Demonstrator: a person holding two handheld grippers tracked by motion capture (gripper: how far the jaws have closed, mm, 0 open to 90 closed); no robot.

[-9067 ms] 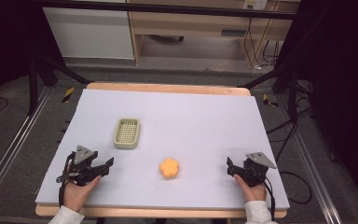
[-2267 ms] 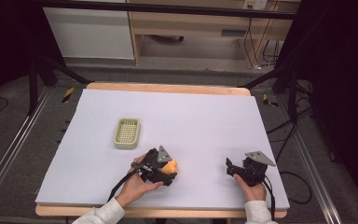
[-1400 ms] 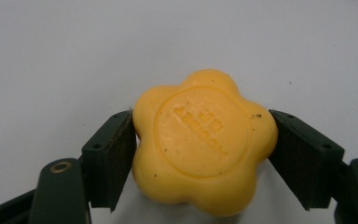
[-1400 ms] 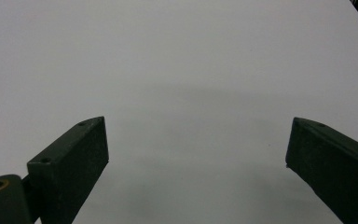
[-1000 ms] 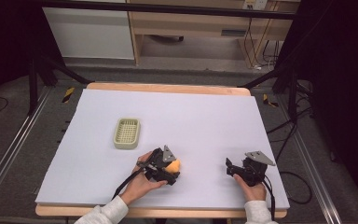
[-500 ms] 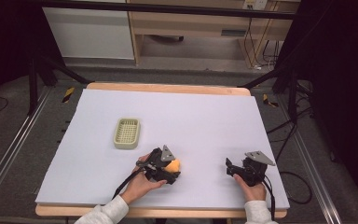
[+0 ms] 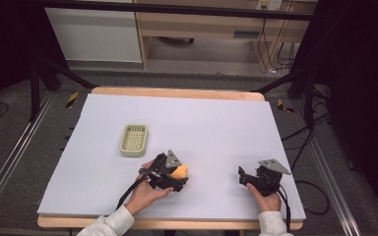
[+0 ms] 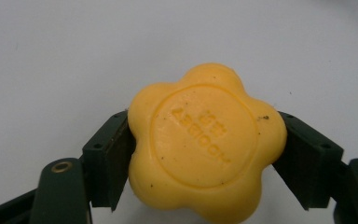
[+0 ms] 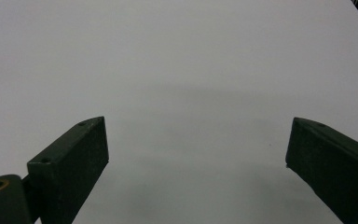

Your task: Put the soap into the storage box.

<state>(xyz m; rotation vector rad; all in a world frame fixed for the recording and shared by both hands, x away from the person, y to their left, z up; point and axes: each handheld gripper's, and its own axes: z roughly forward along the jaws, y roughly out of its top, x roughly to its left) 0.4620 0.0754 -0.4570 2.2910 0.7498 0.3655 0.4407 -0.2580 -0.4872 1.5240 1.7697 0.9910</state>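
We note the left gripper [image 8: 200, 154] clamping the yellow flower-shaped soap bar [image 8: 206, 142] near centre on the white table [image 7: 216, 123], likely to lift it toward the pale green slatted tray [image 7: 134, 139] to its far left, while the right gripper [image 9: 196, 163] rests with jaws apart near right.

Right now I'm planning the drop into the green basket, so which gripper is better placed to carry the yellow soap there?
Left. The left gripper is clamped on the yellow soap, close to the green basket. The right gripper rests open, farther off.

Black grippers [image 7: 181, 178], pale grey sleeves [image 7: 107, 226]
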